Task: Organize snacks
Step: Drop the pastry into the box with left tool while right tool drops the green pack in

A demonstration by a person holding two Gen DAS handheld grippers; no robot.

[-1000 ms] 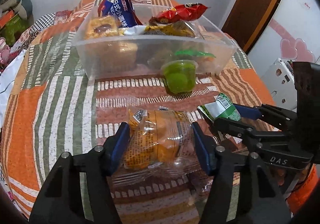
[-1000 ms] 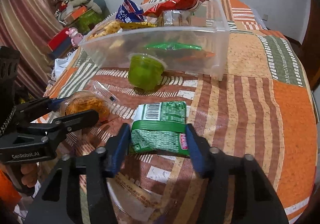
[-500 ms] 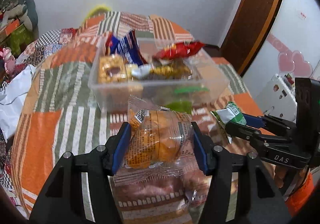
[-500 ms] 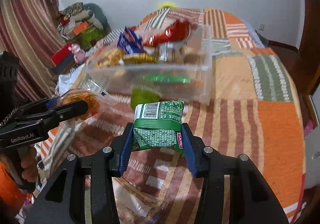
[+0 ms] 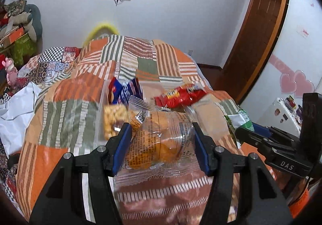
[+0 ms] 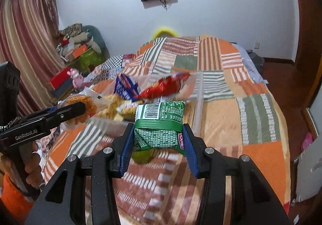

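Note:
My left gripper (image 5: 161,144) is shut on a clear-wrapped orange pastry (image 5: 159,142) and holds it in the air before the clear plastic bin (image 5: 100,112). My right gripper (image 6: 158,142) is shut on a green snack packet (image 6: 161,124), also lifted. The bin holds a red packet (image 5: 179,95), a blue packet (image 5: 122,91) and yellow biscuits (image 5: 113,118). In the right wrist view the left gripper (image 6: 80,110) with the pastry (image 6: 80,104) is at the left. In the left wrist view the right gripper (image 5: 241,130) with the green packet (image 5: 238,122) is at the right.
The bin (image 6: 198,92) stands on a patchwork orange, green and striped cover (image 6: 251,124) over a round table. A green jelly cup (image 6: 142,156) shows under the green packet. Clutter and boxes (image 6: 78,52) lie at the far left, a wooden door (image 5: 259,33) at the right.
Both grippers have risen from the table with their snacks and moved toward the bin. The view now looks over the bin from higher up.

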